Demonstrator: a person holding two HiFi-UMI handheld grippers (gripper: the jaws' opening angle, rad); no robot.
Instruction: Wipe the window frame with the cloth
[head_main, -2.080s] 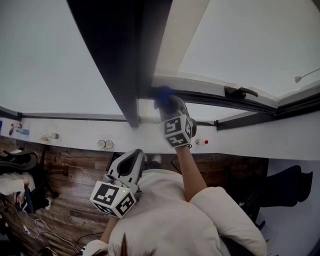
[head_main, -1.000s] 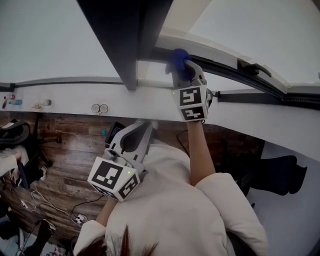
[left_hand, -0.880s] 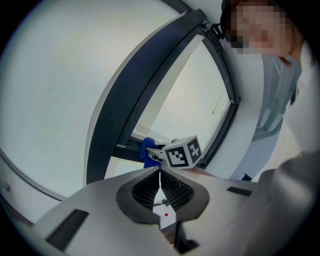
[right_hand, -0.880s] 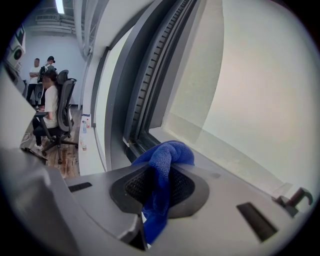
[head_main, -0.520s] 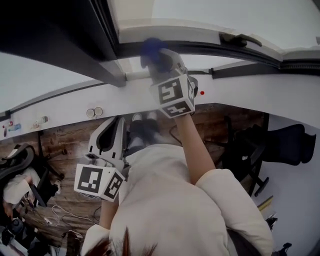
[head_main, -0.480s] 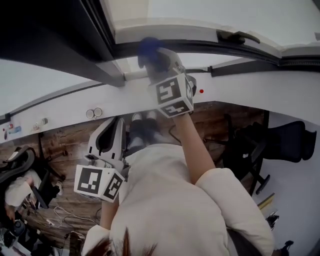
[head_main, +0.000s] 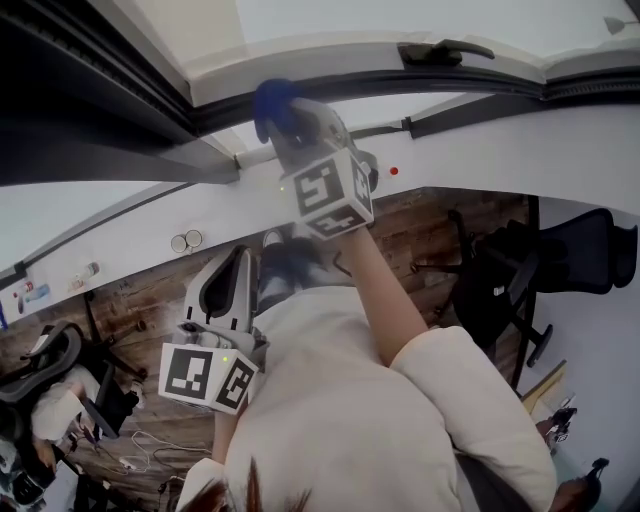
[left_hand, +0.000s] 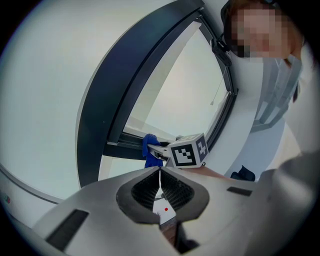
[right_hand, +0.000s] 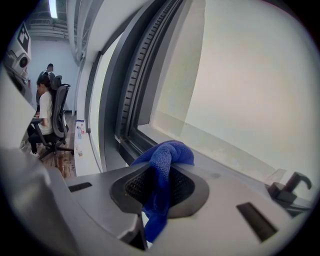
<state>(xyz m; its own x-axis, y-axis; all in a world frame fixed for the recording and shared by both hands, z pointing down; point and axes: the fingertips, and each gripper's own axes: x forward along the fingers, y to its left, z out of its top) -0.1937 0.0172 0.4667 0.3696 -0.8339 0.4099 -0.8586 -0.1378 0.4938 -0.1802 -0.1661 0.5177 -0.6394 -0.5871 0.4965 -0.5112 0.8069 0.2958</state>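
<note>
My right gripper (head_main: 283, 118) is shut on a blue cloth (head_main: 272, 103), whose bunched end presses against the dark lower window frame (head_main: 450, 80). In the right gripper view the cloth (right_hand: 164, 165) bulges out between the jaws and lies on the frame's dark rail (right_hand: 131, 145), next to the pale sill. My left gripper (head_main: 228, 293) hangs low by my chest, away from the window, its jaws shut with nothing between them. From the left gripper view I see the cloth (left_hand: 149, 150) and the right gripper's marker cube (left_hand: 187, 151) at the frame.
A dark window handle (head_main: 435, 50) sits on the frame to the right of the cloth. A thick dark mullion (head_main: 90, 140) runs at the left. A white ledge (head_main: 470, 150) lies below the window. Office chairs (head_main: 575, 260) stand on the wooden floor, and a seated person (right_hand: 46, 117) is far off.
My right gripper has slid the cloth leftward along the lower frame, farther from the window handle. The left gripper stays shut near my chest.
</note>
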